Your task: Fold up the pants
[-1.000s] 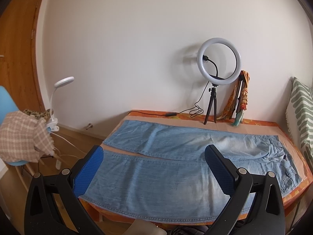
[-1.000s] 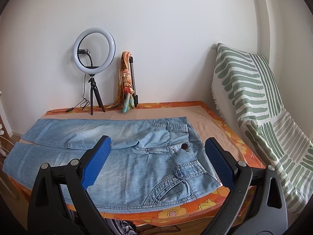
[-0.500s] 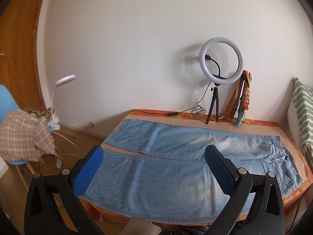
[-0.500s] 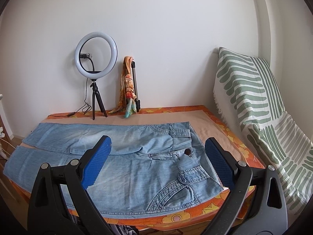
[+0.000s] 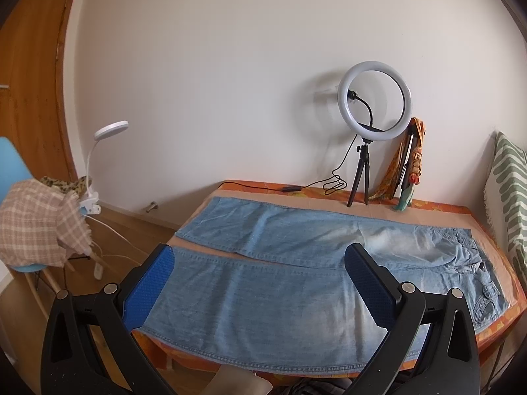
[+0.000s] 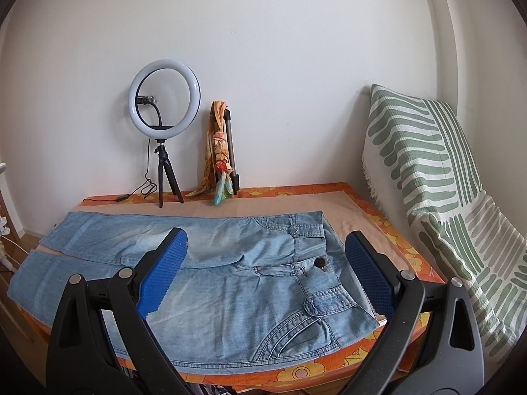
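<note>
Pants point(image 5: 296, 283) lie flat and unfolded across the worktop point(image 6: 369, 227) beneath us, both left gripper point(image 5: 260, 288) and right gripper point(image 6: 266, 270) with jaws spread and empty, having drifted slightly back, so folding has not begun.

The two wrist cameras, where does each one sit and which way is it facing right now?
Left wrist: on the open left gripper, above the near edge, facing the jeans legs and the blue chair.
Right wrist: on the open right gripper, facing the jeans' waist and the striped cushion.
Shared: jeans, ring light, table, wall.
</note>
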{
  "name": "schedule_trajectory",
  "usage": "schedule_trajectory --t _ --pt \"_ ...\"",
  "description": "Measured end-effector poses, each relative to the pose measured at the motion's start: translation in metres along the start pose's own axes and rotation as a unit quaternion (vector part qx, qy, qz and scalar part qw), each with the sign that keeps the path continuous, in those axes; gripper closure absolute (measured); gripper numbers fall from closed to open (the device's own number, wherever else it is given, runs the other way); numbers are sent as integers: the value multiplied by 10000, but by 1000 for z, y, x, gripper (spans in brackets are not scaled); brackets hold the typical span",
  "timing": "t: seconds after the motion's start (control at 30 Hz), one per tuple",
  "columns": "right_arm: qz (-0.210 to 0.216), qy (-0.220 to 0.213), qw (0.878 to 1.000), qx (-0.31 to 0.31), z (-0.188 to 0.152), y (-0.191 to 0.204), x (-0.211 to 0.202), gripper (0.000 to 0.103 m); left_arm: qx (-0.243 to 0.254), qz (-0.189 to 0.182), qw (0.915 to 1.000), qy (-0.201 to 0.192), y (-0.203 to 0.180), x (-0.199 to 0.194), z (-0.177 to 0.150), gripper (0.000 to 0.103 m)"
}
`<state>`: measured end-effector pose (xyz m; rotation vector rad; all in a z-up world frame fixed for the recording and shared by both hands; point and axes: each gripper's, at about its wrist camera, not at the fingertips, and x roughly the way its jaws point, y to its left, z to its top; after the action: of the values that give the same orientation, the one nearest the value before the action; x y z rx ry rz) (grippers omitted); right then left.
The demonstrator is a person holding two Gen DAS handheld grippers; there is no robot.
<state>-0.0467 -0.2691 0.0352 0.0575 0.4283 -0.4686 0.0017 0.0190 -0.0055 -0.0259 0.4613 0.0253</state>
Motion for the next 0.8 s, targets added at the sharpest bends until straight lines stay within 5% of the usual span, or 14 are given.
schedule_trajectory --t 0.8 --pt "43 43 10000 -18 2 4 13 5 16 89 9998 203 9 21 -1 0"
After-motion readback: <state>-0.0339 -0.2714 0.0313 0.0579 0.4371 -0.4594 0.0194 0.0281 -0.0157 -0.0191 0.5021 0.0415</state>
